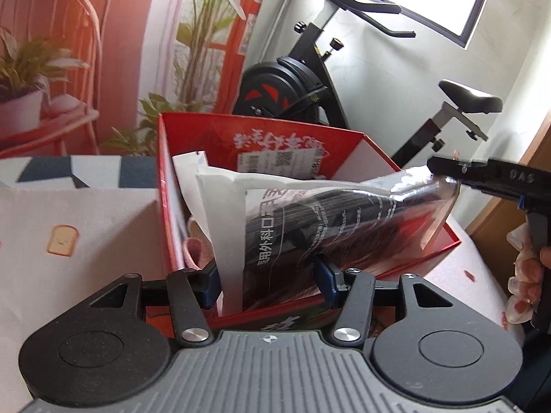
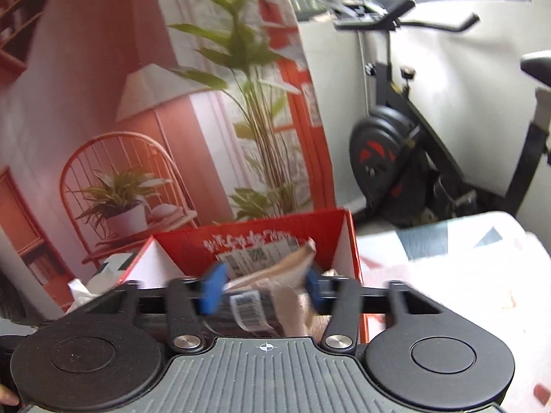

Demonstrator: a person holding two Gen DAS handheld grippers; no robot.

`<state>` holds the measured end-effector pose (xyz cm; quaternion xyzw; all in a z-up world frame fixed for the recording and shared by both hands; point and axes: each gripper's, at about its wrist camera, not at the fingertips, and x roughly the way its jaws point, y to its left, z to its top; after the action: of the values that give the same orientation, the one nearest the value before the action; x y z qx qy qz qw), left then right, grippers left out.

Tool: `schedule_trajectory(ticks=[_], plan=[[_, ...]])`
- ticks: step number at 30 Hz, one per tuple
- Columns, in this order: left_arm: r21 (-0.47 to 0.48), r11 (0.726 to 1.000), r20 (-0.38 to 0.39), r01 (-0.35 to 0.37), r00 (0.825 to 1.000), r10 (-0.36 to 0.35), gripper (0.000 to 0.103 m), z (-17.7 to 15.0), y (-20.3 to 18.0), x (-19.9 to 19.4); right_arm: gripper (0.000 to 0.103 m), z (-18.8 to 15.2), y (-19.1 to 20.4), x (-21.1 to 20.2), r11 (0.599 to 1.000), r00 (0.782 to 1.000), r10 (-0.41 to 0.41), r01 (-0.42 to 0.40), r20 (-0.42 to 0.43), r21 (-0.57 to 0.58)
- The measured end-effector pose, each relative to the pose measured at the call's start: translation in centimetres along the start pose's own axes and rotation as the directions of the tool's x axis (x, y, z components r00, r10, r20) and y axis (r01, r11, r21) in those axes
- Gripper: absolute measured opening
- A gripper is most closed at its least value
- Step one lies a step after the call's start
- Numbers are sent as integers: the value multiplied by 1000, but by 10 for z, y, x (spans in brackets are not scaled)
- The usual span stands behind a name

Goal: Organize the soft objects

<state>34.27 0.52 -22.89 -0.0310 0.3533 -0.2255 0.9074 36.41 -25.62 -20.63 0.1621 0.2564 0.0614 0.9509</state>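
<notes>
The clear packet [image 1: 330, 220] lay slanted over the red box [image 1: 165, 186], lower centre to right. The right gripper [image 1: 444, 168] pinched its upper right end. The left gripper [image 1: 268, 284], jaws half-wide, straddled its lower end without pressing.

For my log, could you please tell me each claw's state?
Left claw: around the mask packet; grip unclear.
Right claw: closed on its corner.
</notes>
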Motion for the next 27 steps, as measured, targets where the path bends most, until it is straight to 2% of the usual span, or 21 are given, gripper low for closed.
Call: schedule_trajectory(ticks=[1, 6, 10, 13, 17, 20, 23, 27], plan=[[-3, 1000, 3, 0, 1000, 0, 61, 0, 1, -3, 17, -4, -3, 2, 1000, 1000, 1, -1, -11, -3], [-62, 998, 90, 30, 996, -24, 62, -6, 11, -33, 15, -16, -11, 0, 1000, 999, 21, -21, -28, -9], [-124, 991, 223, 40, 975, -12, 59, 1, 10, -62, 15, -19, -4, 1, 999, 999, 8, -9, -42, -41], [-122, 992, 284, 35, 959, 1, 52, 14, 1, -71, 15, -21, -2, 1, 999, 999, 5, -6, -35, -34], [-118, 993, 258, -28, 964, 58, 45, 25, -12, -58, 15, -23, 0, -1, 998, 999, -10, 8, -34, -54], [-110, 991, 192, -74, 977, 95, 43, 22, -16, -40, 15, -26, 2, 2, 996, 998, -33, 28, -53, -84], [-103, 991, 126, -83, 987, 96, 38, 11, -12, -24, 15, -33, -1, 8, 996, 995, -50, 43, -83, -82], [-87, 993, 102, -82, 991, 91, 38, 1, -9, -17, 13, -41, -2, 10, 996, 995, -53, 46, -85, -77]])
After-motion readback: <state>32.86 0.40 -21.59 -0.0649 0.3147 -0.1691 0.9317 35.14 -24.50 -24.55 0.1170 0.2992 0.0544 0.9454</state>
